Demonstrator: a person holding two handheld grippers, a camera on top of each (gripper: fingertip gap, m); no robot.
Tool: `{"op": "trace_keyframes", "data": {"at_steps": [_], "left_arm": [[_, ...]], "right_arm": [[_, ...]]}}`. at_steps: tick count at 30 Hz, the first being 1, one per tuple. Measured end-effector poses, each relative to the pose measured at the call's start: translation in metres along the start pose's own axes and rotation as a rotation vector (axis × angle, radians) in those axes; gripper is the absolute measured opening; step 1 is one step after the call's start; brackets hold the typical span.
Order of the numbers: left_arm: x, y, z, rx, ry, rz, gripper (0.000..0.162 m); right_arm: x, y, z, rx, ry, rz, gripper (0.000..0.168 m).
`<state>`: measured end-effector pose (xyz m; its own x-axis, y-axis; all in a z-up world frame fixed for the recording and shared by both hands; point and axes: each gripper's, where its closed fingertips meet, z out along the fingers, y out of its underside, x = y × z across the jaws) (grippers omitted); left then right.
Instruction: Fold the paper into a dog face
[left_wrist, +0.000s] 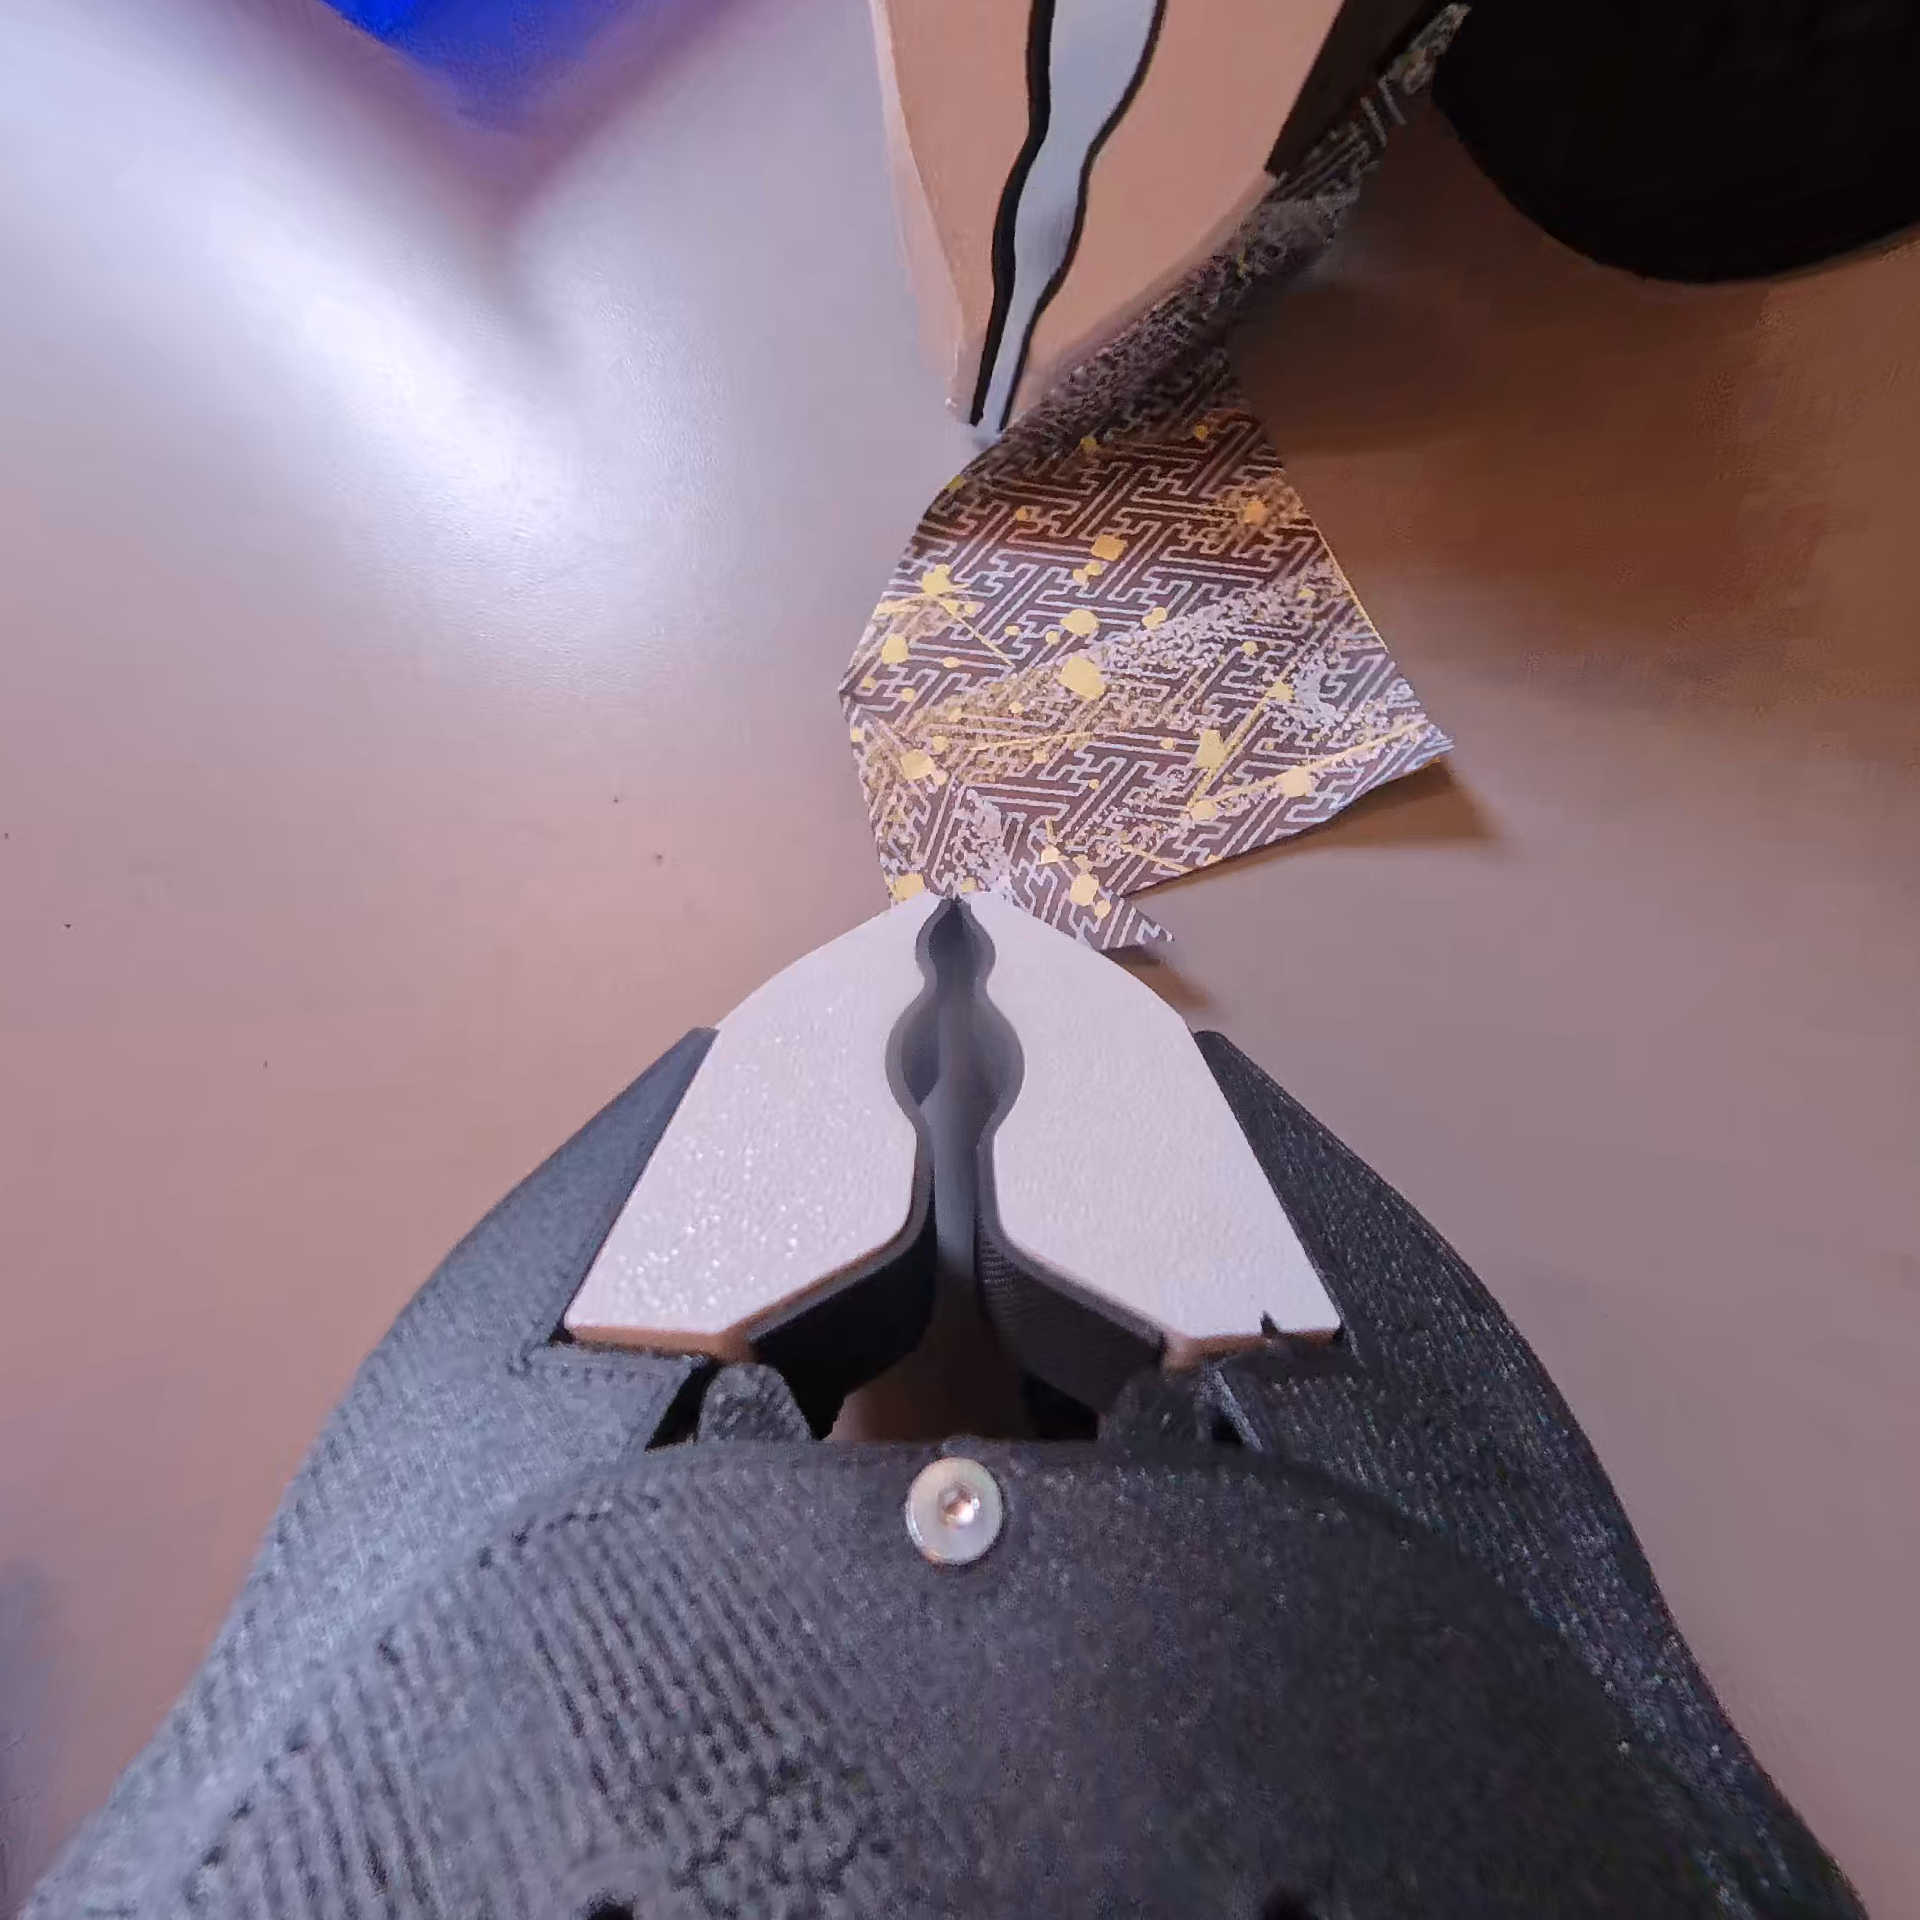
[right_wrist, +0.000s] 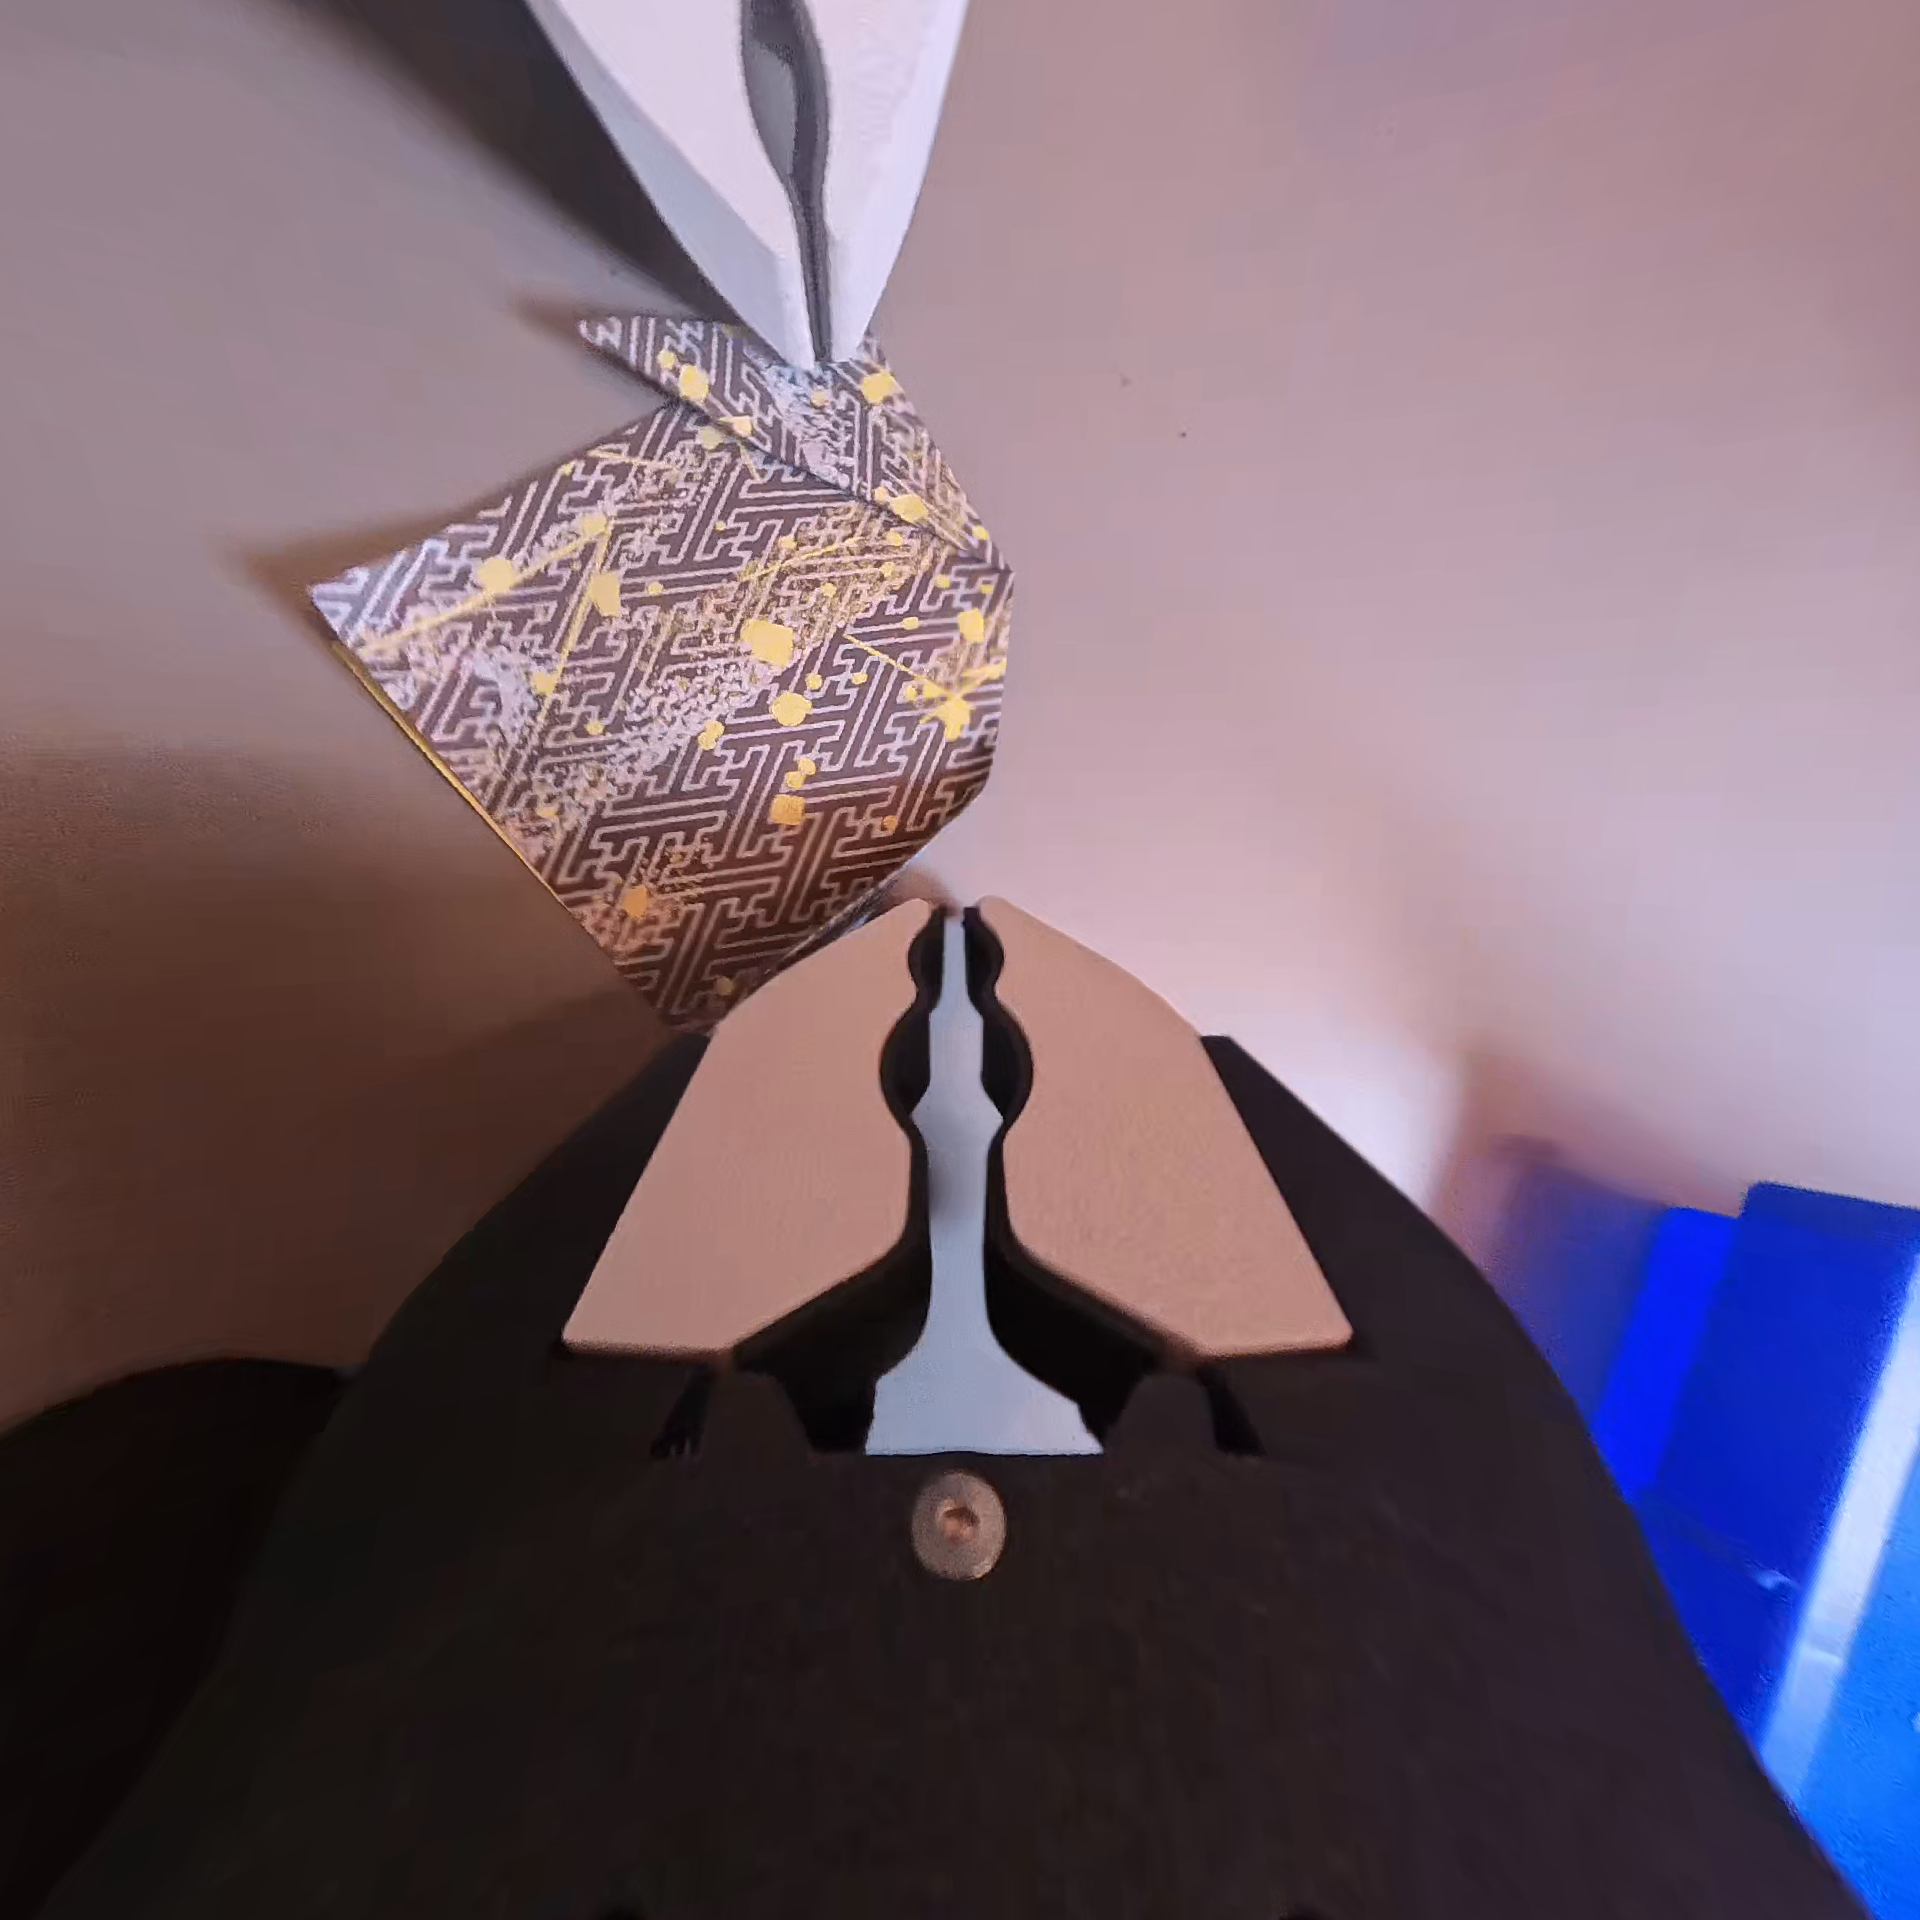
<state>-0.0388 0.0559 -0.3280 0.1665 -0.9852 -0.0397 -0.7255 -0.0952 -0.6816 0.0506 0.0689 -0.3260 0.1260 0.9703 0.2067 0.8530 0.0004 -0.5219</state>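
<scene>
Right now, both grey-fingered grippers, left (left_wrist: 954, 914) and right (right_wrist: 956, 914), are pinching opposite corners of the folded brown maze-patterned, gold-flecked paper (left_wrist: 1122, 675), jaws seemingly closed, above the beige counter (left_wrist: 416, 831).

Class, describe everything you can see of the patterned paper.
The patterned paper is thin origami paper, dark with a pale maze-like print and gold splashes, a yellow underside peeking at one edge. It lies folded on the table, several flaps creased over. The left gripper pinches one tip; the right gripper meets the opposite end.

Our left gripper (left_wrist: 954, 906) closed tip to tip, our right gripper (right_wrist: 957, 910) nearly closed, both angled downward
</scene>
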Motion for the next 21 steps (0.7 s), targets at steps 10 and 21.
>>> {"op": "trace_keyframes", "data": {"at_steps": [10,21], "left_arm": [[-0.001,0.0,0.0,-0.044,-0.037,-0.074,0.0],[0.014,-0.005,-0.005,-0.002,0.114,-0.095,0.0]], "right_arm": [[-0.042,-0.014,-0.026,0.192,-0.3,0.269,0.019],[-0.045,-0.009,-0.004,0.061,-0.229,0.206,0.007]]}}
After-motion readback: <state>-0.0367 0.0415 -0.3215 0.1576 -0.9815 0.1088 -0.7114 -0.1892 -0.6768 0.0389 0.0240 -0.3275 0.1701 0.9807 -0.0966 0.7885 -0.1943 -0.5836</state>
